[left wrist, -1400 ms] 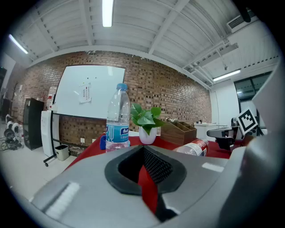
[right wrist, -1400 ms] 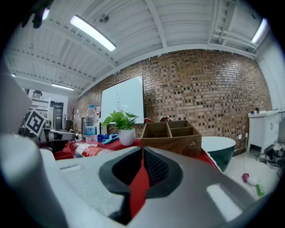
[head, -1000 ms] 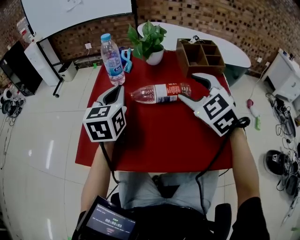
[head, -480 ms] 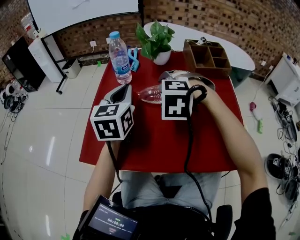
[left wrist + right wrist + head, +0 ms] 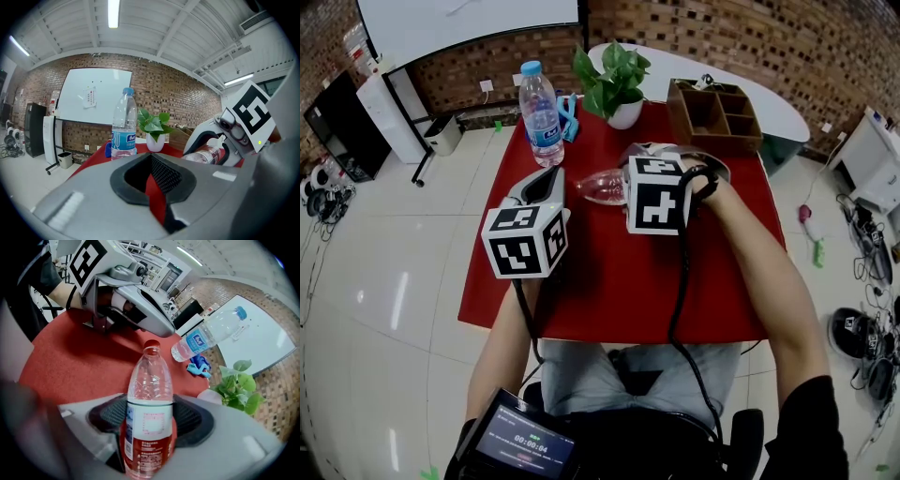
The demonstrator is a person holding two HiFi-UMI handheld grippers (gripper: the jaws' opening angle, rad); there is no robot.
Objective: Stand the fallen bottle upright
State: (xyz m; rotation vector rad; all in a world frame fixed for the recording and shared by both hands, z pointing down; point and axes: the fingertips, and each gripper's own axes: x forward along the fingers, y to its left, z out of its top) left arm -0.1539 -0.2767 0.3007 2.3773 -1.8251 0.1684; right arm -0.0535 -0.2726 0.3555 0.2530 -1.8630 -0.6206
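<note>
The fallen bottle is clear plastic with a red-and-white label and a red cap, and it lies on its side on the red table. Its neck points at my left gripper. My right gripper reaches down over it from above. In the right gripper view the bottle lies between the two pads of that gripper, whose jaws are closing; I see no firm pinch. My left gripper hovers just left of the neck, jaws a little apart and empty.
An upright water bottle with a blue label stands at the far left of the table, a blue object beside it. A potted plant and a wooden organizer stand along the far edge. White floor surrounds the table.
My right gripper swung in from the bottle's right end, rolled over and came down so its jaws straddle the labelled body. The bottle still lies flat. The left gripper stayed put.
</note>
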